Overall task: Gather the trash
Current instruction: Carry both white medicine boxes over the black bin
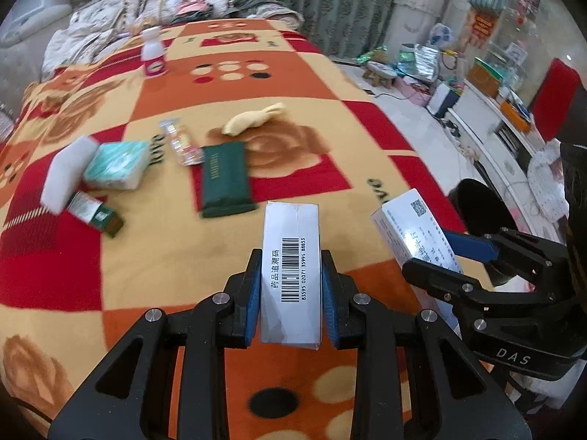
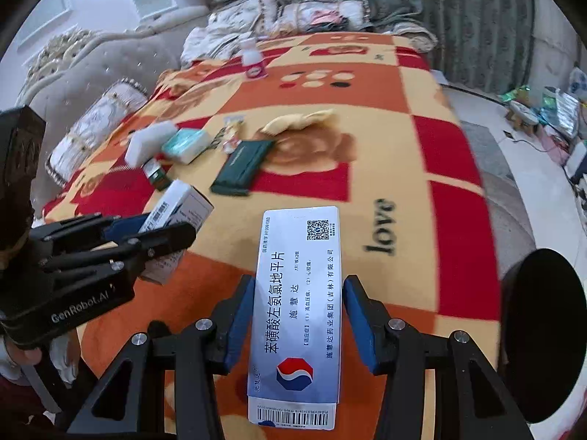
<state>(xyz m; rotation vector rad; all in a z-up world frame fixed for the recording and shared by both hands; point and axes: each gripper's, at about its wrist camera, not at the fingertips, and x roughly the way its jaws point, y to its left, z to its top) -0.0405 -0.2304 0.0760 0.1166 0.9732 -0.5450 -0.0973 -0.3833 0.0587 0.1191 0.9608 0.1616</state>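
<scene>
Now each hand-held gripper clamps a medicine box over the bed [image 1: 367, 183]: left hand-held gripper [image 1: 291, 293] a barcoded box [image 1: 291, 267], right hand-held gripper [image 2: 297, 322] a blue-white box [image 2: 297, 304]

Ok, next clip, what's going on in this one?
A person is clearing trash off a bed covered with a patterned blanket, one gripper in each hand. The left gripper is shut on a white barcode box, and the right gripper grips a blue medicine box; both boxes are lifted above the blanket. On the bed lie a dark green packet, a tissue pack, a white block, a small green box, a clear wrapper, a yellow cloth and a white bottle.
</scene>
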